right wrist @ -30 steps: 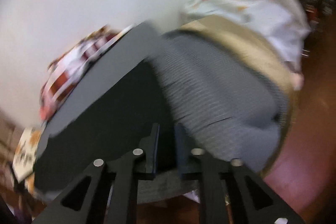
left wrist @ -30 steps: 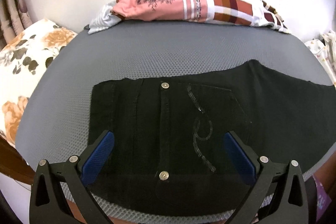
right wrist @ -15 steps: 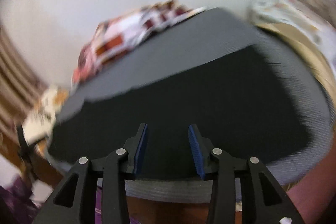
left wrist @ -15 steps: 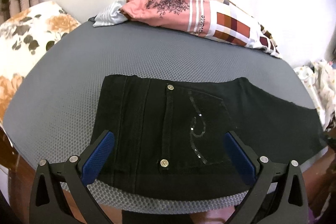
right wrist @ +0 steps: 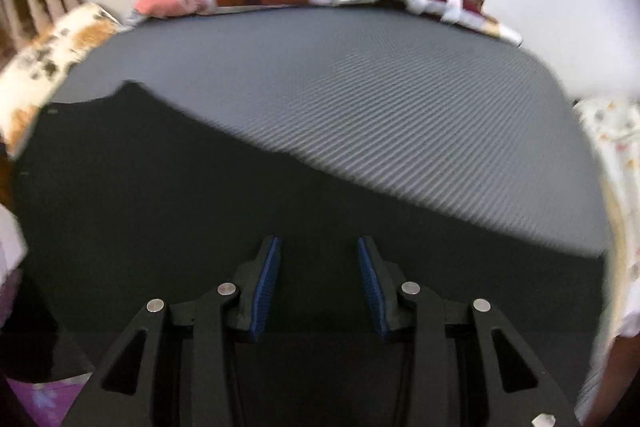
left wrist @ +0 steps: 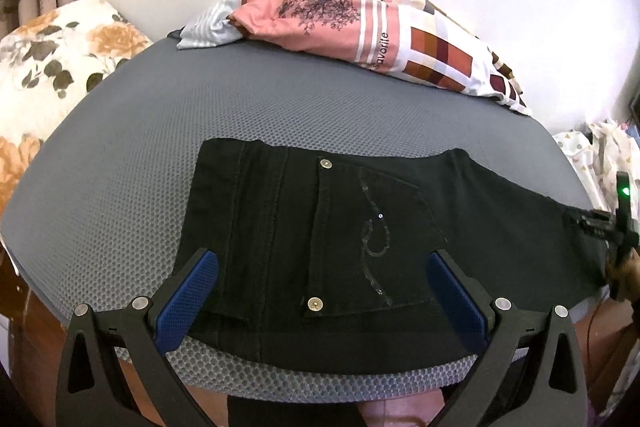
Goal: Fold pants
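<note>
Black pants [left wrist: 360,227] lie flat on the grey mesh mat [left wrist: 160,147], lower centre of the left wrist view, waistband end toward frame left, one leg running to the right edge; back pocket with two metal rivets faces up. Left gripper [left wrist: 322,297] hangs over the near hem, jaws spread wide, blue pads [left wrist: 188,299] either side of the pocket, nothing pinched. Right gripper [right wrist: 318,283], blurred view, sits above the dark cloth [right wrist: 200,227] at frame bottom; jaws closing, gap visible between them, fabric beneath, not gripped. Pink-and-check garment [left wrist: 380,31] piled at upper centre; floral pillow [left wrist: 52,67] upper left.
</note>
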`<control>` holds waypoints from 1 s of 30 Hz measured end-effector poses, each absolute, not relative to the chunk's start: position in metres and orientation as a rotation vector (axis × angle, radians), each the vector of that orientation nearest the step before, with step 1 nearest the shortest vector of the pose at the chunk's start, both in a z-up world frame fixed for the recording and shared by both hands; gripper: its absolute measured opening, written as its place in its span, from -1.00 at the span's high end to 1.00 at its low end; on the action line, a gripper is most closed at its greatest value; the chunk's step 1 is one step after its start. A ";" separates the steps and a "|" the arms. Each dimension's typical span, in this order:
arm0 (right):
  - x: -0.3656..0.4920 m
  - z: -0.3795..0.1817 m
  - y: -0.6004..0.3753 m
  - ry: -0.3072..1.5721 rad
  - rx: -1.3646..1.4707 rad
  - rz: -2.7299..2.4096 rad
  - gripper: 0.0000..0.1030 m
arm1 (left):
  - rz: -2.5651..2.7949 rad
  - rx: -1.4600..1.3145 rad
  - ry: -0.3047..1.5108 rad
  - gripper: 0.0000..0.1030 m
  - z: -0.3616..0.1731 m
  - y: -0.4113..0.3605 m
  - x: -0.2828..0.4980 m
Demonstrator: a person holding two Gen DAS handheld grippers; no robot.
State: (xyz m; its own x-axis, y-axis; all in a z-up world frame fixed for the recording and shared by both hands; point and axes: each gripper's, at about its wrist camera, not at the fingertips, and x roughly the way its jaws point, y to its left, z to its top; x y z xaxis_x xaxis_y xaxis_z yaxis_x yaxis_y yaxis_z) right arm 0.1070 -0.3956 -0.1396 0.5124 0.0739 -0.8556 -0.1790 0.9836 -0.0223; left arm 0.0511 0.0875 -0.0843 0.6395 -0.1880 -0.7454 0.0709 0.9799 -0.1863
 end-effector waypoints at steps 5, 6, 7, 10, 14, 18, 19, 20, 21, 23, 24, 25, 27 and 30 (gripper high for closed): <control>0.124 -0.133 -0.439 0.995 0.088 0.040 0.29 | -0.146 -0.174 0.871 -1.00 -0.086 0.092 0.053; 0.116 -0.125 -0.440 0.956 0.134 0.081 0.29 | -0.149 -0.181 0.866 -1.00 -0.085 0.092 0.052; 0.110 -0.121 -0.436 0.941 0.146 0.116 0.29 | -0.154 -0.187 0.862 -1.00 -0.085 0.092 0.052; 0.093 -0.115 -0.408 0.948 0.085 0.239 0.29 | -0.168 -0.185 0.854 -1.00 -0.084 0.088 0.051; 0.090 -0.129 -0.374 1.010 -0.062 0.295 0.33 | -0.186 -0.139 0.854 -1.00 -0.084 0.077 0.050; 0.113 -0.141 -0.370 1.006 -0.120 0.210 0.38 | -0.187 -0.066 0.851 -1.00 -0.084 0.066 0.048; 0.119 -0.143 -0.372 1.002 -0.134 0.180 0.37 | -0.185 -0.059 0.850 -1.00 -0.084 0.065 0.047; 0.126 -0.144 -0.376 1.000 -0.126 0.159 0.37 | -0.186 -0.058 0.850 -1.00 -0.083 0.065 0.047; 0.134 -0.145 -0.386 1.005 -0.074 0.134 0.37 | -0.187 -0.059 0.851 -1.00 -0.083 0.066 0.048; 0.142 -0.143 -0.398 1.002 -0.035 0.085 0.38 | -0.181 -0.066 0.845 -1.00 -0.082 0.066 0.047; 0.139 -0.139 -0.406 0.985 0.007 0.072 0.38 | -0.180 -0.073 0.841 -1.00 -0.082 0.067 0.047; 0.135 -0.133 -0.411 0.961 0.042 0.075 0.38 | -0.179 -0.082 0.837 -1.00 -0.081 0.069 0.047; 0.118 -0.120 -0.416 0.929 0.074 0.100 0.37 | -0.180 -0.100 0.833 -1.00 -0.081 0.071 0.047; 0.091 -0.114 -0.409 0.945 0.025 0.124 0.38 | -0.189 -0.115 0.842 -1.00 -0.082 0.071 0.048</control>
